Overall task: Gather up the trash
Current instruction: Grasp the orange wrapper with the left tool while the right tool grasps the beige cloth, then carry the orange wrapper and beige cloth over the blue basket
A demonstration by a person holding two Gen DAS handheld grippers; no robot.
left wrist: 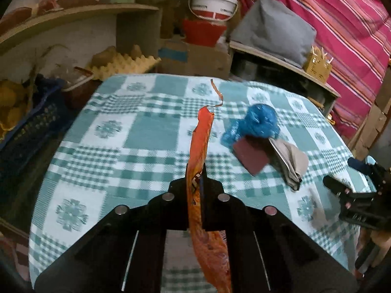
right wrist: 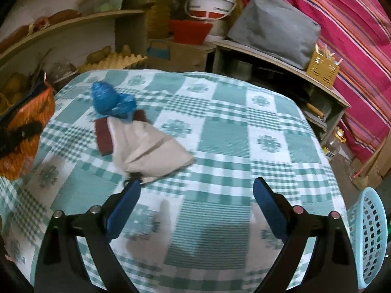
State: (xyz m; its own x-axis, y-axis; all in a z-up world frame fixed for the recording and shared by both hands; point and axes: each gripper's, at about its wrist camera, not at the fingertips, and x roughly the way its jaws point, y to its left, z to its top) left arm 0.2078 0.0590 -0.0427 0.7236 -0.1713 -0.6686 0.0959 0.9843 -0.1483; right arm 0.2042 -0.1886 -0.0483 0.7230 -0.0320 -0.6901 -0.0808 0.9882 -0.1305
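Note:
My left gripper [left wrist: 201, 171] is shut on a long orange snack wrapper [left wrist: 202, 134], which stands up past the fingertips and hangs down behind them, above the checked tablecloth [left wrist: 136, 131]. To its right lie a crumpled blue plastic bag [left wrist: 259, 122], a maroon card [left wrist: 251, 156] and a folded beige paper [left wrist: 290, 163]. My right gripper [right wrist: 198, 188] is open over the cloth with nothing between its fingers. Its left fingertip is near the beige paper [right wrist: 149, 151]. Beyond that lie the maroon card [right wrist: 102, 134] and the blue bag [right wrist: 107, 97]. The orange wrapper [right wrist: 27, 131] shows at the far left.
A light blue perforated basket [right wrist: 369, 234] stands off the table's right edge. Behind the table are shelves with an egg tray [left wrist: 122, 66], a cardboard box [left wrist: 195, 56], a white bucket [left wrist: 212, 2] and a grey cushion [left wrist: 273, 29]. A dark blue crate [left wrist: 29, 127] sits at the left.

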